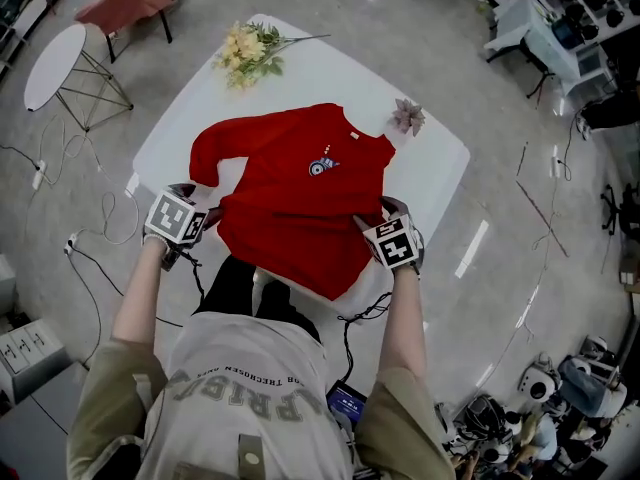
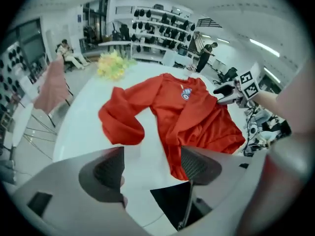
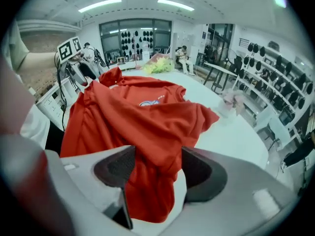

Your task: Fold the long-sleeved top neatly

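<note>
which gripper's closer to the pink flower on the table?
Right. The right gripper sits at the red top's near edge, on the pink flower's side of the table; the left gripper is across the top, by the far sleeve.

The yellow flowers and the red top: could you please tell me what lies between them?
Nothing but bare white table; the head view shows the flowers and the top lying apart.
</note>
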